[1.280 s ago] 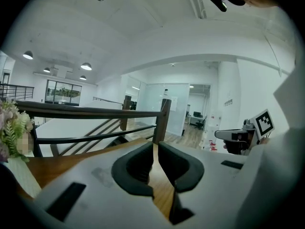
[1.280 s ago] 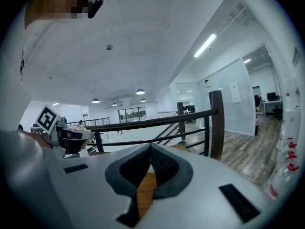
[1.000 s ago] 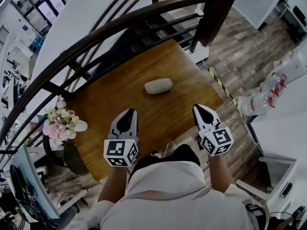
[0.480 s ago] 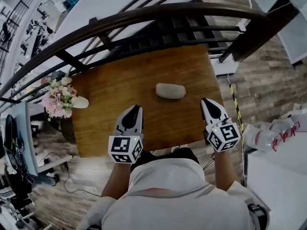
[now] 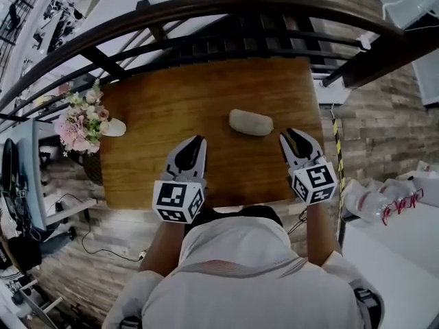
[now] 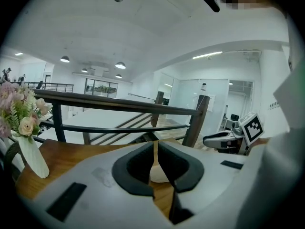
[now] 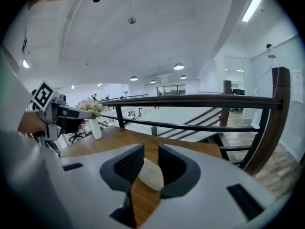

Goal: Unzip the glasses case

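The pale oval glasses case (image 5: pixel 251 122) lies shut on the wooden table (image 5: pixel 158 115), right of its middle. My left gripper (image 5: pixel 197 140) hovers over the near part of the table, left of the case and short of it, its jaws shut with nothing in them. Through the thin slit of the left gripper (image 6: pixel 155 146) the case (image 6: pixel 159 174) shows ahead. My right gripper (image 5: pixel 293 133) sits just right of the case, apart from it. The right gripper (image 7: pixel 151 149) has just been opening its jaws; nothing is between them, and the case (image 7: pixel 150 174) lies beyond them.
A white vase of pink flowers (image 5: pixel 84 118) stands at the table's left edge. A dark curved railing (image 5: pixel 206 12) runs close behind the table's far side. The person's torso is at the near edge. A plastic-wrapped bundle (image 5: pixel 374 197) lies on the floor to the right.
Both grippers have moved forward toward the case, the right one further and inward. The right jaws, shut before, now stand apart. The head view has swung, so the table looks squarer.
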Motion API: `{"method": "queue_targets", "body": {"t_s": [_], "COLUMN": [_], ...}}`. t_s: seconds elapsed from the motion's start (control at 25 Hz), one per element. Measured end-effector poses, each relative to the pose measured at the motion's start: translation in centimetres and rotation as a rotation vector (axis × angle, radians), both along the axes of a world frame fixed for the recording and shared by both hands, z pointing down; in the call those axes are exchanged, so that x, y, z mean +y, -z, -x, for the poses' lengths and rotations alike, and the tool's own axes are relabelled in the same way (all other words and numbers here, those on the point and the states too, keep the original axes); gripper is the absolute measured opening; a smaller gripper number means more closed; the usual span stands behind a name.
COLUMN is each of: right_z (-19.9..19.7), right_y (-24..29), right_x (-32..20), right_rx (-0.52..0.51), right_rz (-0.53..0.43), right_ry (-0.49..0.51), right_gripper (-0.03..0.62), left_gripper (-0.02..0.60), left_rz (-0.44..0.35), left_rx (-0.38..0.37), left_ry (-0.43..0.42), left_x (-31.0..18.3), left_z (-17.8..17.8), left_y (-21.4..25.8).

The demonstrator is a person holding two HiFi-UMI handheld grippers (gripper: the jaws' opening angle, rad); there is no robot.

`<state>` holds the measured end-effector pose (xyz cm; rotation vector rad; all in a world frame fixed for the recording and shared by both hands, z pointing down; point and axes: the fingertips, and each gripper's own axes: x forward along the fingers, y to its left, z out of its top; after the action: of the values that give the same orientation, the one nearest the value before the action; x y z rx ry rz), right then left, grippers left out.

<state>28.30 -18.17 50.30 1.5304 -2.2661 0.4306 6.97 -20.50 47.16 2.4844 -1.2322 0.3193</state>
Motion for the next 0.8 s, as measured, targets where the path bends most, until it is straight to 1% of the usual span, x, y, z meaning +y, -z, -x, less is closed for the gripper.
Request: {"method": "queue_targets", "body": {"t_s": [0.12, 0.32, 0.48, 0.56, 0.72, 0.8], "right_z": [1.4, 2.5, 2.5, 2.3, 2.3, 2.5], "right_y": [-1.6, -7.3, -13.5, -16.0, -19.6, -20.7], "right_x": [-0.4, -1.4, -2.1, -2.9, -3.9, -4.1], "right_rx": [0.066, 0.242, 0.396, 0.468, 0.573, 0.608], "right_rz": [0.038, 0.159, 0.240, 0.270, 0.307, 0.313], "right_ry": [0.073, 0.228, 0.343, 0.380, 0.452, 0.486], "right_gripper": [0.192, 0.307, 0.330, 0.353, 0.403, 0.415], "left_gripper": [0.034, 0.032, 0.029, 0.023, 0.017, 0.017], "left_rz": [0.001, 0.002, 0.011, 0.011, 0.012, 0.012], "left_rx": [-0.001, -0.010, -0.029, -0.042, -0.073, -0.078], "left_ry": [0.005, 0.018, 0.044, 0.056, 0.066, 0.072], "left_x": [-0.4, -0.4, -0.1, -0.2, -0.1, -0.1], "left_z": [0.5, 1.1, 1.9, 2.2, 2.3, 2.4], "left_y": [0.0, -0.2, -0.8, -1.0, -1.3, -1.3]}}
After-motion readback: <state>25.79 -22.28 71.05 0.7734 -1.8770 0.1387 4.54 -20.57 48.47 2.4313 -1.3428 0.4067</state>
